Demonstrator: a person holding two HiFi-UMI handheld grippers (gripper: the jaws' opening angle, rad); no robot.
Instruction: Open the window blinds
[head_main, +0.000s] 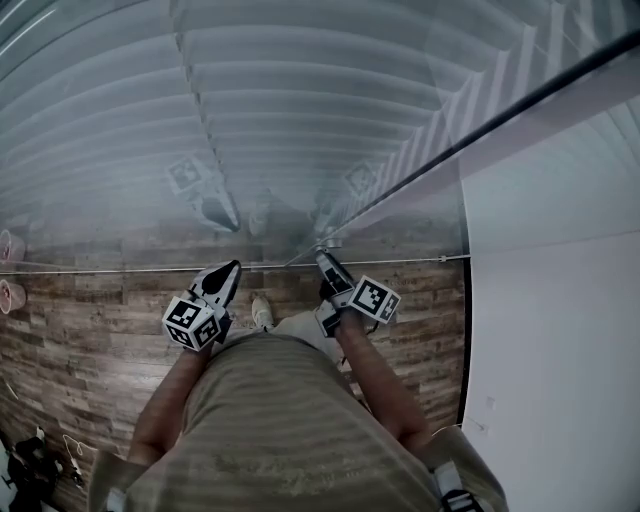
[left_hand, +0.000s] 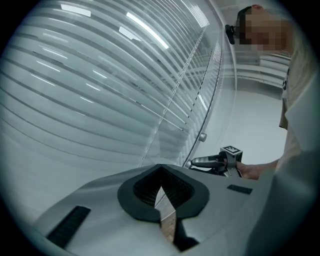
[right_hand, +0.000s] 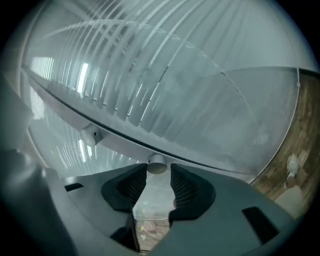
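Horizontal white blinds (head_main: 300, 100) hang behind a glass pane, with their slats nearly closed. A small round knob (head_main: 325, 246) sticks out of the pane's white frame (head_main: 520, 110). My right gripper (head_main: 322, 256) points at it. In the right gripper view the knob (right_hand: 156, 164) sits between the tips of my right gripper (right_hand: 158, 172), whose jaws stand apart without pressing on it. A second knob (right_hand: 90, 136) lies further along the frame. My left gripper (head_main: 231, 268) hovers to the left near the glass. Its jaws (left_hand: 161, 186) are together with nothing in them.
The glass pane reaches down to a wood-pattern floor (head_main: 90, 330). A white wall (head_main: 560, 330) stands close on the right. Cables and a dark object (head_main: 40, 455) lie on the floor at lower left. The person's shoe (head_main: 262, 310) is just below the grippers.
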